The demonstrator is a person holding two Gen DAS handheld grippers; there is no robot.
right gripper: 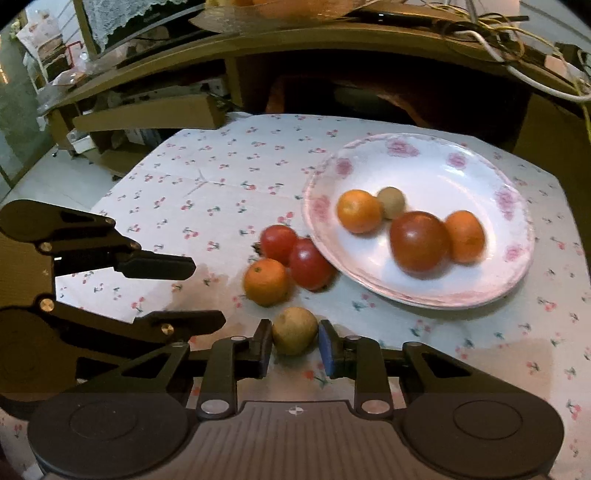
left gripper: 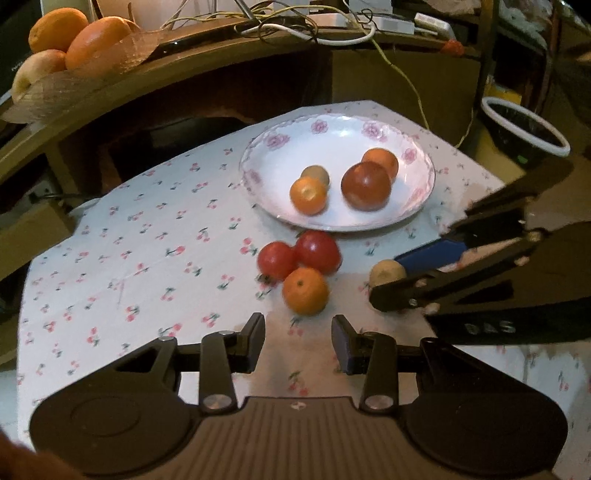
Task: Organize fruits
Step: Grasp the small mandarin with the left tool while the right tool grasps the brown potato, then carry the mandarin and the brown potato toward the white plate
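A small brown fruit (right gripper: 294,330) lies on the cherry-print cloth, and my right gripper (right gripper: 294,343) is shut on it, a pad pressed to each side. The left wrist view shows the same fruit (left gripper: 386,272) at the right gripper's (left gripper: 386,279) tips. My left gripper (left gripper: 298,332) is open and holds nothing. Just ahead of it sit an orange (left gripper: 306,290) and two red tomatoes (left gripper: 277,260) (left gripper: 318,252), touching each other. The pink-flowered white plate (left gripper: 314,147) behind them holds two oranges, a dark red tomato (left gripper: 365,186) and another small brown fruit (left gripper: 316,175).
A wooden desk with tangled cables (left gripper: 280,22) rises behind the table. A dish with big oranges (left gripper: 74,37) sits on the desk at the upper left. A white-rimmed dark bin (left gripper: 524,129) stands off the table's right corner. The left gripper (right gripper: 208,291) hovers left of the loose fruit.
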